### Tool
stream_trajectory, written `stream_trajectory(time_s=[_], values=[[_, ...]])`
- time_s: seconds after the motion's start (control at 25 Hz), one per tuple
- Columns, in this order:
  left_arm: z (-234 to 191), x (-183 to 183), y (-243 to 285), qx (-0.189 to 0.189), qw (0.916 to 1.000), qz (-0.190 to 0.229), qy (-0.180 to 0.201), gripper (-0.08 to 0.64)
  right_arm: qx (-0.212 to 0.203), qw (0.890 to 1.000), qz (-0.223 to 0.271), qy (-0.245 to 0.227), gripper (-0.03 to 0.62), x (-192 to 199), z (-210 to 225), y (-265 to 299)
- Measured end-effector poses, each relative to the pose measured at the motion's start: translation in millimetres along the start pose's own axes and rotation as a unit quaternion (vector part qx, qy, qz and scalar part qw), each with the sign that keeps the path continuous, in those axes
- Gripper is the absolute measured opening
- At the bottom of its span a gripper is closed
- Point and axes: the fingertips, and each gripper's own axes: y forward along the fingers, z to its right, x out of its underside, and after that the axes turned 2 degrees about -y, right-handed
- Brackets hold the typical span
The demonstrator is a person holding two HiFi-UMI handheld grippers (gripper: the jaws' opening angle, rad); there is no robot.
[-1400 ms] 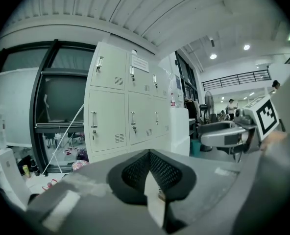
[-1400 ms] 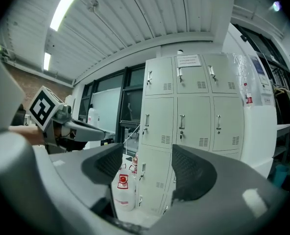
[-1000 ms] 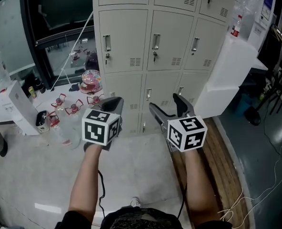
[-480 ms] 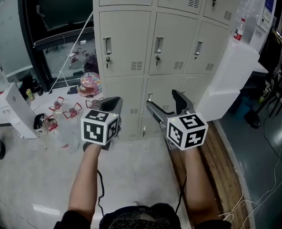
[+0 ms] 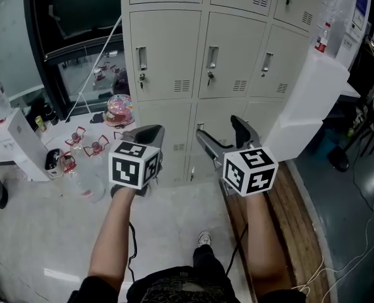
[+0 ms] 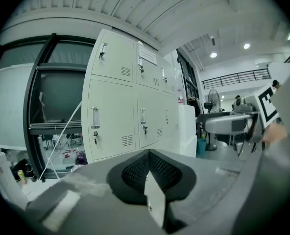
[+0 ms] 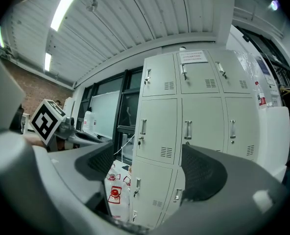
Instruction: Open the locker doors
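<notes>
Subject: locker doors (image 5: 228,55). The bank of pale grey lockers stands on the floor (image 5: 187,213) straight ahead of me, with dark glazing on its left and a white block (image 5: 307,100) against its right side. A bottle (image 5: 324,38) stands on top of that block.

Finding: every door in view is shut and flush with its frame. This covers the middle row, the lower row behind my tools and the strip of upper row at the top of the head view. Each middle-row door has an upright handle (image 5: 212,59) with a lock beneath it, and what look like keys hang in two of the locks.

Left hand-held gripper (image 5: 148,131): clenched, pads pressed together, nothing between them. It is held in the air, well apart from the lockers.

Right hand-held gripper (image 5: 222,136): released, and its jaws have just been opening. They now stand wide with only air between them. Its own view frames the middle and lower doors between the pads (image 7: 201,173), but it touches none of them.

Assessment: the task is at its start. No door is open and no handle is gripped. In my judgement the approach to the lockers, the first grasp and every pull are left to do.
</notes>
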Motion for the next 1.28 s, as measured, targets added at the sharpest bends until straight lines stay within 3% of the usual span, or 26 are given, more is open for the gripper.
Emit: stream_trajectory(time_s=[0.84,1.28], values=[[-45.6,-40.5,124.2,-0.062,0.9981,-0.001,-0.003,0.002,-0.067,0.998,0.009,-0.001,0.42,2.0,103.6,125.8],[-71.0,-56.4,176.1,-0.095,0.9954,0.0,-0.01,0.002,-0.113,0.994,0.006,-0.004,0.42,0.9,136.7,193.2]])
